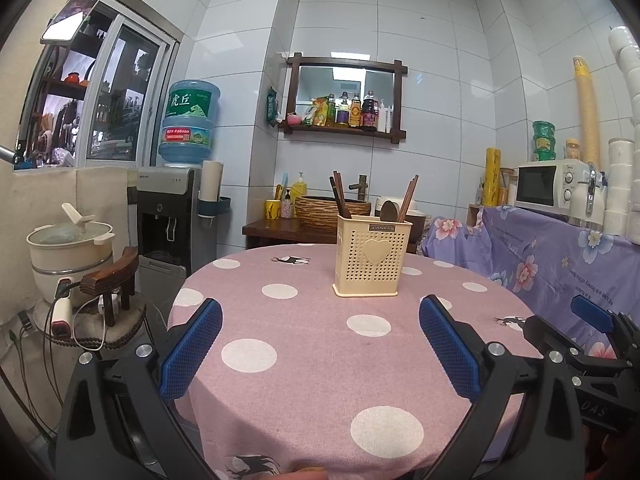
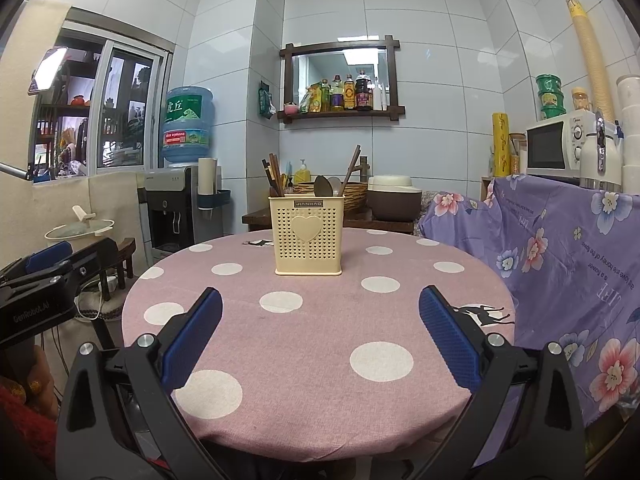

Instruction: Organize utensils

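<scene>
Round table (image 1: 320,360) in pink polka-dot cloth, cream utensil holder (image 1: 373,256), white-tiled kitchen

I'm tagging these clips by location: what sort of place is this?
Most likely a small home kitchen or dining corner: a microwave, a water dispenser, sauce bottles on a wall shelf, and a utensil holder on a round table.

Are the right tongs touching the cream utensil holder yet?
Apart. In the right wrist view the right tongs stand open with bare polka-dot tablecloth between their blue pads and the utensil holder, which sits further back on the table.
</scene>
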### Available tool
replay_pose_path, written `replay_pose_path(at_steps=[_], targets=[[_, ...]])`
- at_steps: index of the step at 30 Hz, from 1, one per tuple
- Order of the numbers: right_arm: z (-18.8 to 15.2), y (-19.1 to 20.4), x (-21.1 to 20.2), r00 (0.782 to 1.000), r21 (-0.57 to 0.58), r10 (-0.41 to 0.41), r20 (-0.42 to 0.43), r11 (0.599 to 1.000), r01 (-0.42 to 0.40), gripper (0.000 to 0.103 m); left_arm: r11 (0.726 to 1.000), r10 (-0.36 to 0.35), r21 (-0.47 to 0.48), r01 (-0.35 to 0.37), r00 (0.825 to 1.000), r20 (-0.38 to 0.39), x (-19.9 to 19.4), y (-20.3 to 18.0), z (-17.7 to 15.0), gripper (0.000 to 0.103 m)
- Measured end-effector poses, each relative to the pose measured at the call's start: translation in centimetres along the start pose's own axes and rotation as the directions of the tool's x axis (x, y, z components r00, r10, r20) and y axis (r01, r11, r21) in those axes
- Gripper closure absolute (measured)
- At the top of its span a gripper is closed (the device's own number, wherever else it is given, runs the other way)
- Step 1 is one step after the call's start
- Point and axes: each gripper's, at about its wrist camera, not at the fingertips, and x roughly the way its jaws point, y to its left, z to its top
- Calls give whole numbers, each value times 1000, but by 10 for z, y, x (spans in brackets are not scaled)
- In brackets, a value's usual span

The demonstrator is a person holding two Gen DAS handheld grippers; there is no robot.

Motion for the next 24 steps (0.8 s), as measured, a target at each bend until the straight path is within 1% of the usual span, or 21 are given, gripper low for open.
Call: replay_pose_path(at_steps=[24], targets=[[-2,0,2,1000,7,-3,-5,1000,3,6,1000,-10,8,10,1000,-11,2,-1,-4,5]])
